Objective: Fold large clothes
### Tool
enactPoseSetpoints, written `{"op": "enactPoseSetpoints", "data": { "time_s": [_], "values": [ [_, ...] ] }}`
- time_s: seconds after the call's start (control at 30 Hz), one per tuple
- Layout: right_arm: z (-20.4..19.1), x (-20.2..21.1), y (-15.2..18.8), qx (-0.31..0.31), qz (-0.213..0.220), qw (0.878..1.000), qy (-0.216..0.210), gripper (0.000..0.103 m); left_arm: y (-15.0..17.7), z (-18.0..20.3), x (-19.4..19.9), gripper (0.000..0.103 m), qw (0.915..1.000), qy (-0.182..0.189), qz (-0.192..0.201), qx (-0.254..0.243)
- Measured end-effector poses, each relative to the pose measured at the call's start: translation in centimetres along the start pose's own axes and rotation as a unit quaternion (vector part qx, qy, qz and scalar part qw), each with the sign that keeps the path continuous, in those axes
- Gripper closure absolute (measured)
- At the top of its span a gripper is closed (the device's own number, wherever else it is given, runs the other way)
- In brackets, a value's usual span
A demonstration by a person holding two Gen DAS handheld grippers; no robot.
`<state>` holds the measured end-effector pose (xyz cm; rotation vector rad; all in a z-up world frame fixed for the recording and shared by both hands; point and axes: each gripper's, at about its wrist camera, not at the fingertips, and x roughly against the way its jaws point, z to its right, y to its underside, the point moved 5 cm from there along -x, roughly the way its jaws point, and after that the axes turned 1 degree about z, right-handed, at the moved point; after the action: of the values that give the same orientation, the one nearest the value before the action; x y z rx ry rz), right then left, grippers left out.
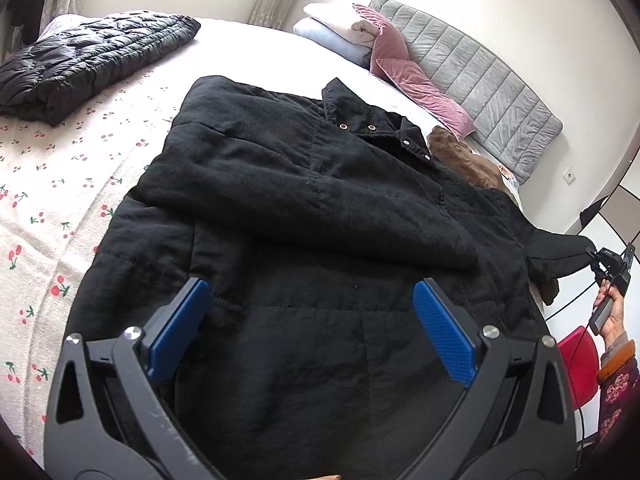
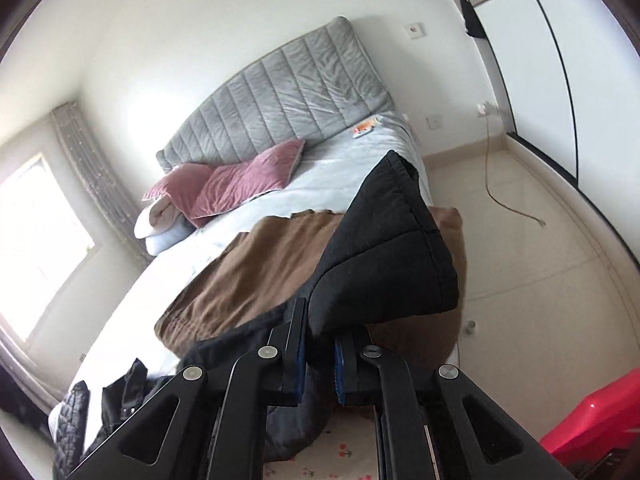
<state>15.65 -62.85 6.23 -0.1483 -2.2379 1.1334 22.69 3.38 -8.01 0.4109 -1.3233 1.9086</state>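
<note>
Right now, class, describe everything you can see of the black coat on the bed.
The black coat is large, padded and matte, with stitched quilting, a collar and metal snaps. It lies spread on the bed, one sleeve folded across its front. The right gripper pinches the other sleeve, lifting it off the edge. The left gripper hovers open above its lower part.

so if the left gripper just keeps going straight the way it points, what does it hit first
Most likely the black coat: the open left gripper points at its lower body panel, nothing between them, though depth is unclear.

A home bedroom: a bed (image 1: 60, 184) with cherry-print sheet, a grey padded headboard (image 2: 288, 92) at twelve o'clock, pink cushions (image 2: 236, 184) beneath it, and a curtained window (image 2: 36, 236) at nine o'clock.
</note>
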Motion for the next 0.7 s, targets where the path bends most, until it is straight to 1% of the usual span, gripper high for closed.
{"op": "enactPoseSetpoints", "data": {
  "time_s": [0.13, 0.27, 0.33, 0.43, 0.53, 0.6, 0.63, 0.67, 0.7],
  "values": [
    [-7.8, 1.3, -0.6, 0.079, -0.005, 0.996, -0.034, 0.093, -0.4, 0.0, 0.6, 0.001, 0.9999, -0.005, 0.012, -0.009],
    [-16.2, 2.2, 0.8, 0.158, -0.031, 0.984, -0.077, 0.093, -0.7, 0.1, 0.8, 0.001, 0.9997, -0.007, 0.019, -0.016],
    [-20.4, 2.7, 2.3, 0.198, -0.040, 0.975, -0.096, 0.093, -0.7, 0.0, 0.8, 0.001, 0.9997, -0.005, 0.017, -0.015],
    [-26.2, 3.6, 5.3, 0.252, -0.054, 0.958, -0.128, 0.093, -0.8, -0.1, 0.7, 0.001, 0.9998, -0.001, 0.015, -0.011],
    [-31.4, 4.1, 9.1, 0.289, -0.076, 0.940, -0.165, 0.093, -0.9, -0.3, 0.8, 0.001, 0.9998, 0.001, 0.016, -0.010],
    [-34.7, 4.4, 11.7, 0.312, -0.095, 0.926, -0.193, 0.093, -1.1, -0.4, 1.0, 0.001, 0.9998, 0.000, 0.019, -0.009],
    [-35.8, 4.3, 13.0, 0.318, -0.108, 0.919, -0.206, 0.092, -1.1, -0.5, 1.1, 0.001, 0.9998, 0.000, 0.021, -0.009],
    [-36.9, 4.3, 14.6, 0.320, -0.127, 0.912, -0.223, 0.089, -1.2, -0.6, 1.2, 0.001, 0.9997, -0.001, 0.022, -0.008],
    [-37.9, 4.3, 16.3, 0.320, -0.151, 0.903, -0.244, 0.084, -1.2, -0.7, 1.3, 0.001, 0.9997, -0.002, 0.024, -0.008]
  ]
}}
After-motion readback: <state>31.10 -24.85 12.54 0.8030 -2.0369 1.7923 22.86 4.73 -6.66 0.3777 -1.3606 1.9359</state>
